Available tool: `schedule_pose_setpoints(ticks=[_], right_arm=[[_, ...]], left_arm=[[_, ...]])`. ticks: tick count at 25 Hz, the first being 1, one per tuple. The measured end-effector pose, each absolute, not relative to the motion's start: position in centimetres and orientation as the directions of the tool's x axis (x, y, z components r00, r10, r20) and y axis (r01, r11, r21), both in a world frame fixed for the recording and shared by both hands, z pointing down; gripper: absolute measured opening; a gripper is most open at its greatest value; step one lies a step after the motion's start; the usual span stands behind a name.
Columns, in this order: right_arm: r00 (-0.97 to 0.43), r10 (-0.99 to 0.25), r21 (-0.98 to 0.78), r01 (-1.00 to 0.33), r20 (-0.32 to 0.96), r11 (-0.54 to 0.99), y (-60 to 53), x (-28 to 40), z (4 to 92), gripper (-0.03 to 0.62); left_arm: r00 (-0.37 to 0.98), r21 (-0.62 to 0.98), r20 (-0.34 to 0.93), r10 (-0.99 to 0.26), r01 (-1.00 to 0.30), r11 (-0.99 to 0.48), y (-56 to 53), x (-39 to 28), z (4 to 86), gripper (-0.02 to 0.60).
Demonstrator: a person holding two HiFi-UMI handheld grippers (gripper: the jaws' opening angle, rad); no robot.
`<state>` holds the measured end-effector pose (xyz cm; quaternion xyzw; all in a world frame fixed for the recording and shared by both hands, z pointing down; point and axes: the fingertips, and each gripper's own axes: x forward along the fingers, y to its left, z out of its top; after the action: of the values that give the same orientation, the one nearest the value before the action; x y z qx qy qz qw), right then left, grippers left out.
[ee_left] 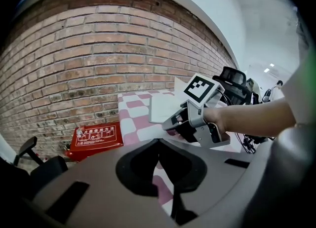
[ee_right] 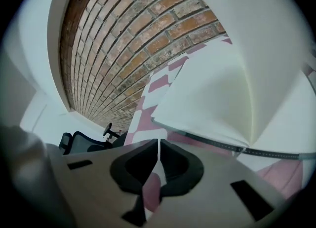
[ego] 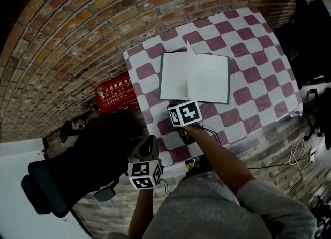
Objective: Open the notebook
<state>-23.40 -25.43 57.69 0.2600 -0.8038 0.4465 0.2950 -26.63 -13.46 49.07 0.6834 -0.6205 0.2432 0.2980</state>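
Shows notebook [ego: 194,77] lying open mid tabletop [ego: 258,77], one page [ego: 190,51] standing at the spine. Shows right claw [ee_right: 158,143] pressed together, empty, just near of it; left claw [ee_left: 159,140] likewise pressed together (held back, off the near-left edge). Best to smooth that page flat, gently, without creasing.

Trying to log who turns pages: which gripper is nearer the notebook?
Right. The right gripper sits at the near edge of the notebook; the left gripper hangs back by the near corner of the tablecloth.
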Motion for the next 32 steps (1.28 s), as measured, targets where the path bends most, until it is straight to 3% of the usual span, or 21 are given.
schedule_pose_setpoints(ticks=[6, 15, 25, 32], right_arm=[[-0.714, -0.213, -0.529, -0.655, 0.667, 0.539, -23.4, -21.6, 55.2, 0.034], [-0.73, -0.429, -0.436, -0.67, 0.531, 0.601, -20.5, -15.7, 47.0, 0.034], [-0.649, -0.644, -0.206, -0.751, 0.405, 0.628, -12.4, -7.5, 36.5, 0.034], [-0.557, -0.726, -0.069, -0.809, 0.404, 0.583, -6.3, -1.2, 34.0, 0.034]], left_arm=[[0.167, 0.11, 0.686, -0.709, -0.986, -0.126, -12.5, -25.0, 48.9, 0.011], [0.24, 0.096, 0.607, -0.757, -0.968, -0.23, -9.5, -22.8, 46.8, 0.011], [0.304, -0.005, 0.443, -0.843, -0.94, -0.341, -3.7, -19.3, 40.0, 0.011], [0.357, 0.028, 0.352, -0.865, -0.928, -0.372, 0.8, -17.8, 36.5, 0.011]])
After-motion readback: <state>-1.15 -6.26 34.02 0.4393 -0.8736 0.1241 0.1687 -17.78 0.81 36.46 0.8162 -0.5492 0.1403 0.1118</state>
